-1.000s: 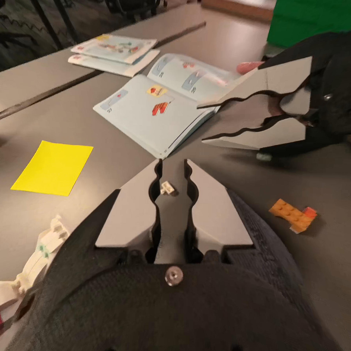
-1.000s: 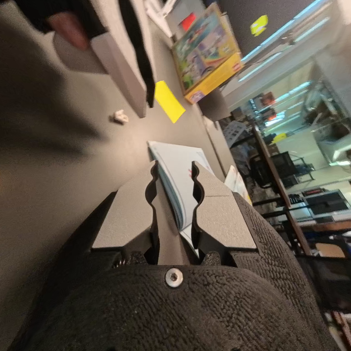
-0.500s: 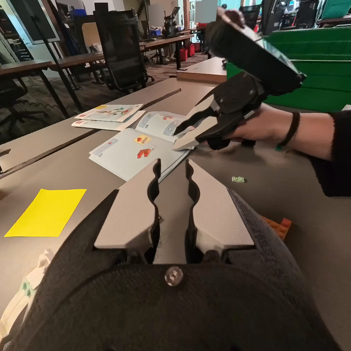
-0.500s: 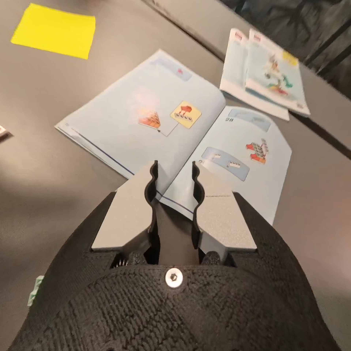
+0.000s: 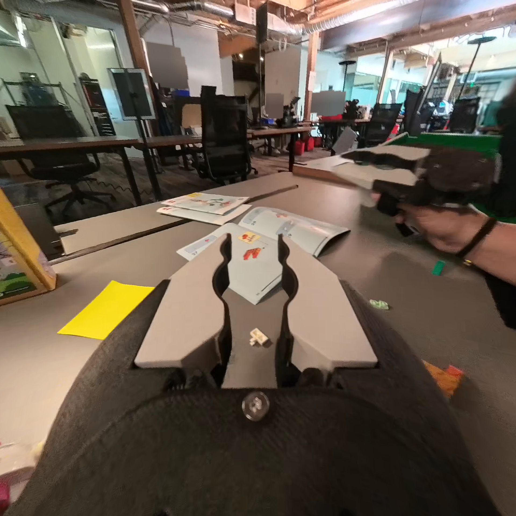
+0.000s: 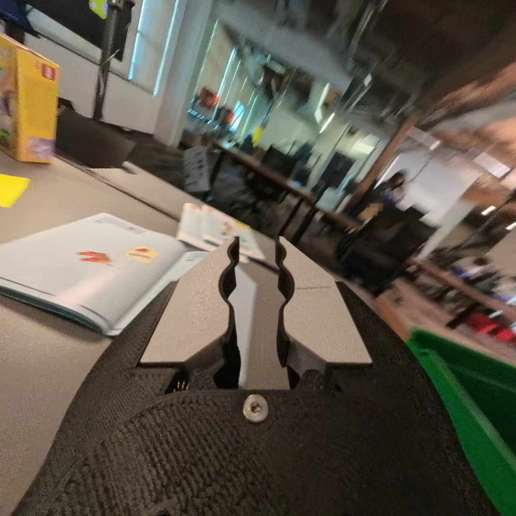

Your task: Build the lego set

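Left gripper [image 5: 253, 245]: fingers spread, nothing between the pads, held above grey table [image 5: 391, 279]. Small white brick [image 5: 259, 336] lying on the table, framed in the gap near the finger roots. Open instruction booklet [image 5: 259, 268] ahead, partly hidden behind the fingers. Yellow paper [image 5: 106, 310] to the left; box [image 5: 19, 251] cut off at left edge. Orange bricks [image 5: 444, 377] blurred, half hidden by the gripper body. Pale green piece [image 5: 379, 304] and dark green piece [image 5: 437, 267] small, shapes unclear. Right gripper [image 6: 257, 241]: fingers apart, empty, raised over the table, blurred in left view. Green bin [image 6: 469, 391] cut off at right.
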Demonstrator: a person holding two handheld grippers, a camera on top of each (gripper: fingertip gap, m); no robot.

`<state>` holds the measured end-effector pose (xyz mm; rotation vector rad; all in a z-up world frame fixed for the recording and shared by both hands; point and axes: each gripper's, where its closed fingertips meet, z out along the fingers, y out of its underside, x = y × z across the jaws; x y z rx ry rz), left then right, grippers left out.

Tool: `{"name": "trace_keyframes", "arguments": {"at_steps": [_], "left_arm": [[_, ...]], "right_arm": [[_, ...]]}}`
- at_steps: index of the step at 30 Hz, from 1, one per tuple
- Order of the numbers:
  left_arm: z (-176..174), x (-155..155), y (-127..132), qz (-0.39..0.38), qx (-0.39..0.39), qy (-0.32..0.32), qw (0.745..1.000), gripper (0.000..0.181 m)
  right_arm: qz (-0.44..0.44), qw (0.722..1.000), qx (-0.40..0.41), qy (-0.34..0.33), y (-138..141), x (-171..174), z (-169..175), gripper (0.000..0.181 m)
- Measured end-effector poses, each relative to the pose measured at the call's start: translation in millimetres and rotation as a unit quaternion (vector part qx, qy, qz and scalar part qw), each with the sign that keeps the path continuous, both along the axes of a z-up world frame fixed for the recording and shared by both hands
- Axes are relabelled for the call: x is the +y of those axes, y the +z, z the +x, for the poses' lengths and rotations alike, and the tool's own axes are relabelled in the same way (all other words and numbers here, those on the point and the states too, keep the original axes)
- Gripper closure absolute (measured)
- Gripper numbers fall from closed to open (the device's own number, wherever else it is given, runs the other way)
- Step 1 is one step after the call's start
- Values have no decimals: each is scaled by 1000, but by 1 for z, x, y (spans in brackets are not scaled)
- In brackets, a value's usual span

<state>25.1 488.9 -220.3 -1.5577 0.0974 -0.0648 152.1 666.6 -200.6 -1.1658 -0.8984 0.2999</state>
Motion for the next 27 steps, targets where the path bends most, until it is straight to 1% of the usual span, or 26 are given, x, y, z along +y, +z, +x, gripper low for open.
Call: {"name": "trace_keyframes", "arguments": {"at_steps": [2,3,4,5,7,9,11,12,14,19,27], "left_arm": [[-8,-1,2,7,-11,13,1000,147],[-10,-2,3,11,-17,17,1000,146],[-12,-3,4,14,-22,18,999,146],[-13,-3,5,15,-27,19,999,146],[-16,-4,5,16,-34,21,999,145],[-16,-4,6,19,-38,21,999,145],[-16,-4,5,18,-43,19,999,145],[-15,-4,5,17,-44,17,999,145],[-13,-3,4,14,-44,13,999,145],[-10,-2,2,9,-40,4,999,146],[-6,-1,-1,1,-49,-8,999,146]], "right_arm": [[110,993,-41,-21,10,2,21,161],[167,982,-67,-51,13,6,33,166],[202,971,-98,-78,13,13,45,169],[217,964,-120,-95,10,19,53,170],[209,966,-111,-102,8,25,65,175],[170,979,-65,-90,7,28,69,177],[136,986,-36,-85,4,34,70,178],[129,987,-35,-86,1,36,70,178],[143,984,-64,-80,-5,36,63,179],[181,976,-110,-55,-11,23,48,181],[156,982,-92,-55,-11,27,51,181]]}}
